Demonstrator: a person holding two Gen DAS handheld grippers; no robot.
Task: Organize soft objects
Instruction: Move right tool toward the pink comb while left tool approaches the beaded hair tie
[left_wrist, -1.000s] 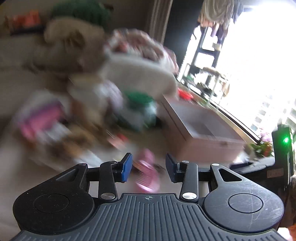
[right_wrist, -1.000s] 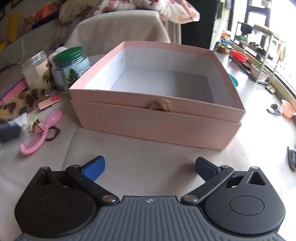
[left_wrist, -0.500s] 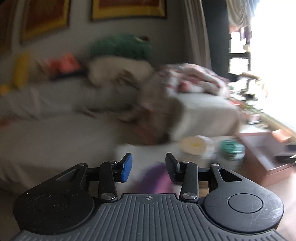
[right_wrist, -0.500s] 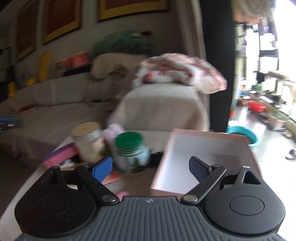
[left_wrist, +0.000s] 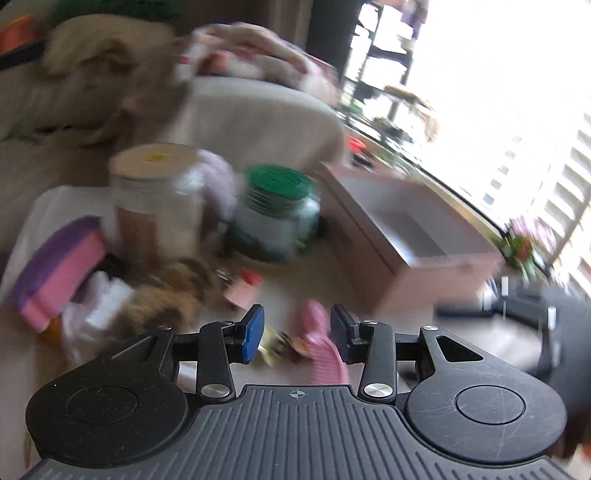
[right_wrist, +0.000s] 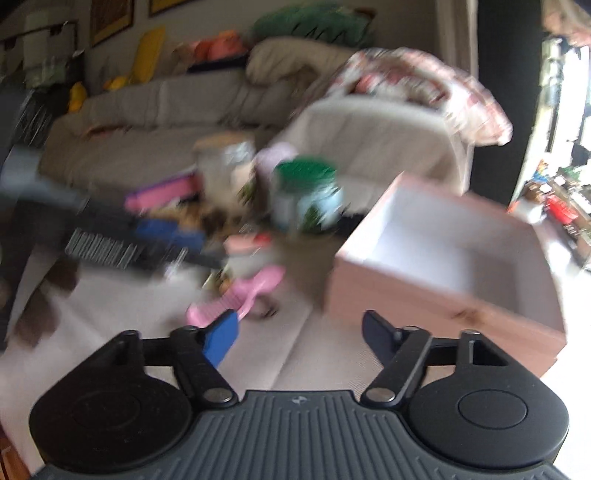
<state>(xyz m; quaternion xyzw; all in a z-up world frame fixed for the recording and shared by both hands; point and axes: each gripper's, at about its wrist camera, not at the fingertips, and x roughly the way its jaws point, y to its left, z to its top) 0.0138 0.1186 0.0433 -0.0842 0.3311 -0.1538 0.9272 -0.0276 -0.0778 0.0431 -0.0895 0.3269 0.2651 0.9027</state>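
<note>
Both views are blurred by motion. My left gripper is open and empty, low over a pink comb on the cloth-covered table. A leopard-print soft item lies to its left, beside a purple and pink sponge block. An open pink box stands to the right. My right gripper is open and empty above the table, with the pink comb ahead left and the pink box ahead right. The left gripper shows as a dark blur at its left.
A jar with a pale lid and a green-lidded jar stand behind the soft items. A small pink clip lies near the comb. A sofa with cushions and blankets runs behind the table. Bright windows are at the right.
Both grippers swung up toward the sofa and have tilted back down to the table. The right gripper has pulled back and left from the box. Both stay open.
</note>
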